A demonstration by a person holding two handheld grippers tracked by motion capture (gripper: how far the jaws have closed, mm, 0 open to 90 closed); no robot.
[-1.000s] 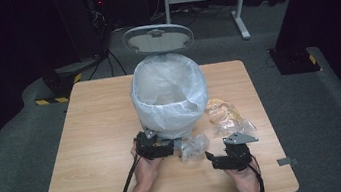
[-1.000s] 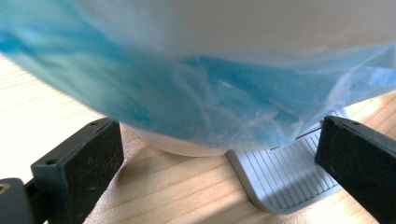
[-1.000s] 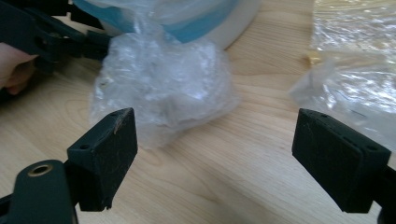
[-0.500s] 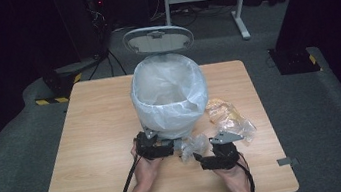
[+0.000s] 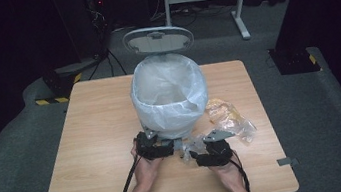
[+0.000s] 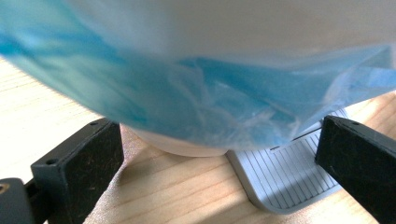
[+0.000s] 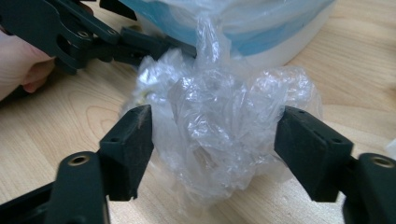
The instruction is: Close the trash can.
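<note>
- Evidently the step in hand is picking up rubbish: the right gripper [image 7: 212, 140] has its jaws spread wide on either side of a crumpled clear plastic wad [image 7: 219, 135] lying on the counter [image 5: 88, 138], not yet clamped on it.
- Next, by the look of it, that gripper must squeeze the wad and lift it over the bin [image 5: 169, 93], whose lid [image 5: 158, 39] stands raised.
- Meanwhile the left gripper [image 6: 219, 149] sits wide at the bin's base, holding nothing, its jaws flanking the grey pedal [image 6: 289, 172].
- Counted: one lined bin, one wad, one more wrapper [image 5: 229, 115] beside the bin, two grippers.
</note>
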